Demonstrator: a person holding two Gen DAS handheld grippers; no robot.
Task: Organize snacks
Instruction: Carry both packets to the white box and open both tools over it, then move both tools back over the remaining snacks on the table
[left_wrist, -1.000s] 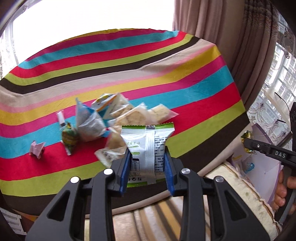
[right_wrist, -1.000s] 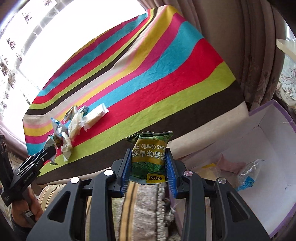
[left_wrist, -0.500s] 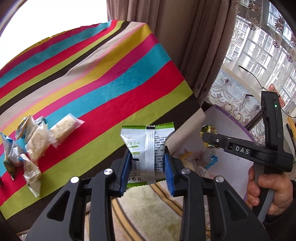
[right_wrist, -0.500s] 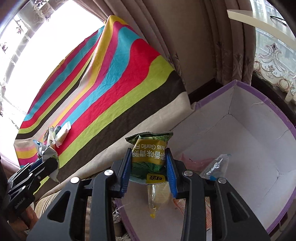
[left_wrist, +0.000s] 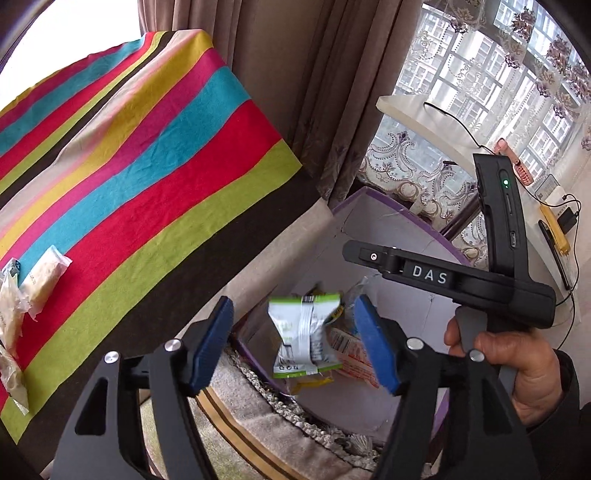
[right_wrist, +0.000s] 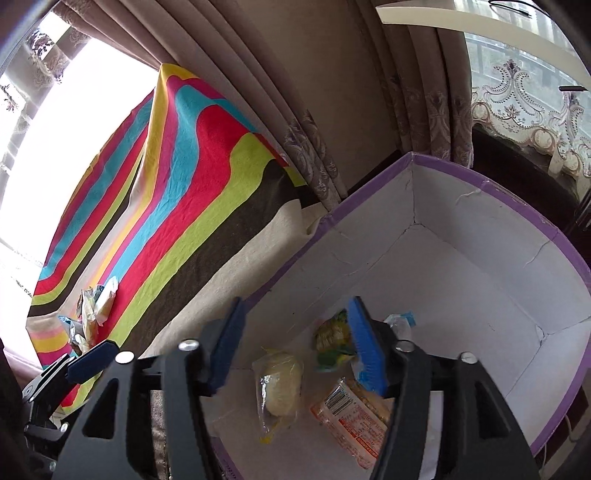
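My left gripper is open over the white box with a purple rim. A white and green snack packet is loose between its fingers, blurred, above the box floor. My right gripper is open over the same box. The green and yellow snack bag lies blurred on the box floor by its right finger. A yellow wrapped snack and an orange packet also lie inside. The right gripper's body shows in the left wrist view.
A striped cloth covers the table to the left, with several wrapped snacks near its edge; they also show in the right wrist view. Brown curtains hang behind the box. A patterned cushion lies below.
Both grippers have moved right from the table over the box and opened. The white and green packet and the green bag have left their fingers and dropped toward the box floor.
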